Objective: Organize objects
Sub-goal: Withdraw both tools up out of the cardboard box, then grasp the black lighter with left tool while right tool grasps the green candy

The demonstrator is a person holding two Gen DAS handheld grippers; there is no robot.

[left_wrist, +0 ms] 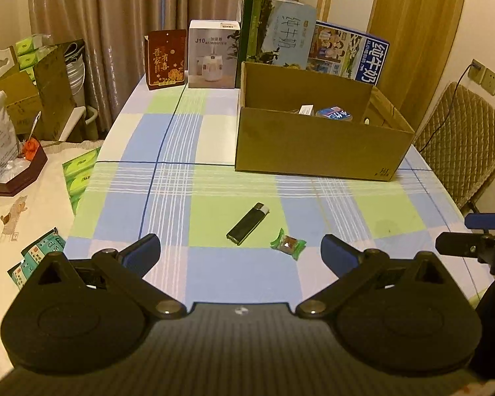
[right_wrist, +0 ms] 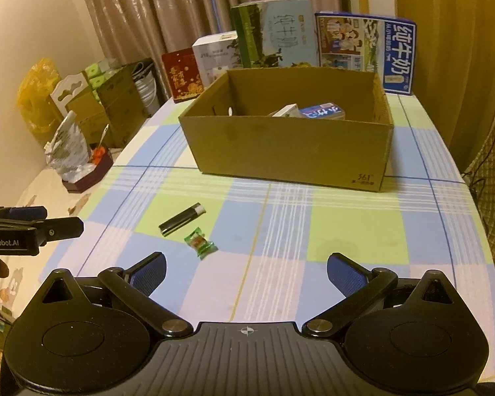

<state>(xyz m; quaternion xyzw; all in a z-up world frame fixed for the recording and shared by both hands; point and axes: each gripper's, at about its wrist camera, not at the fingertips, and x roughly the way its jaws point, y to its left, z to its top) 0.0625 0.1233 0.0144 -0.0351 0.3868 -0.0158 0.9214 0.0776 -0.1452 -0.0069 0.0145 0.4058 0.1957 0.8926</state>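
A black lighter (left_wrist: 247, 223) with a silver top lies on the checked tablecloth, with a green-wrapped candy (left_wrist: 287, 244) just right of it. Both also show in the right wrist view: the lighter (right_wrist: 182, 219) and the candy (right_wrist: 200, 243). An open cardboard box (left_wrist: 313, 151) stands behind them, with a blue carton (left_wrist: 334, 113) and a small white box inside; it also shows in the right wrist view (right_wrist: 290, 155). My left gripper (left_wrist: 241, 252) is open and empty, just short of the lighter and candy. My right gripper (right_wrist: 246, 272) is open and empty, to the right of them.
Several upright boxes (left_wrist: 211, 54) stand along the table's far edge before curtains. A side table (left_wrist: 33, 204) at the left holds a red tray, bags and green tissue packs. A quilted chair (left_wrist: 462, 145) stands at the right.
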